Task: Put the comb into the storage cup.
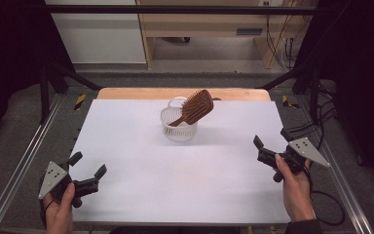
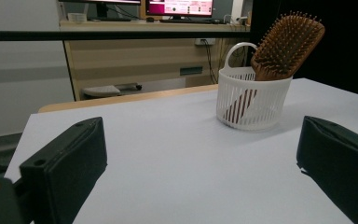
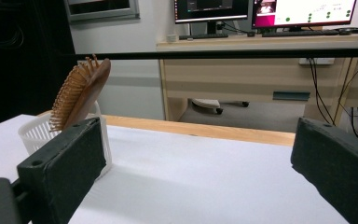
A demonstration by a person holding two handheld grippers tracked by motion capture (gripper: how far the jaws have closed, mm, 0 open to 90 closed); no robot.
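Jaws of both the left gripper (image 1: 87,168) and right gripper (image 1: 271,141) stand wide apart, holding nothing.

Dim surroundings, bright sheet (image 1: 141,161), soft shadows, blurred near edges.

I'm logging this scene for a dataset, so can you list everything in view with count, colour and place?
hairbrush: 1, brown wood, handle down in the basket, bristle head leaning out over the rim
basket: 1, white slotted plastic with a loop handle, on the sheet toward the far middle
sheet: 1, white, covering the table top
table: 1, light wood, edge showing beyond the sheet
desk: 1, light wood, background, with monitors on top
left gripper: 1, black with grey plate, near left edge of the sheet, jaws open, holding nothing
right gripper: 1, black with grey plate, right side of the sheet, jaws open, holding nothing
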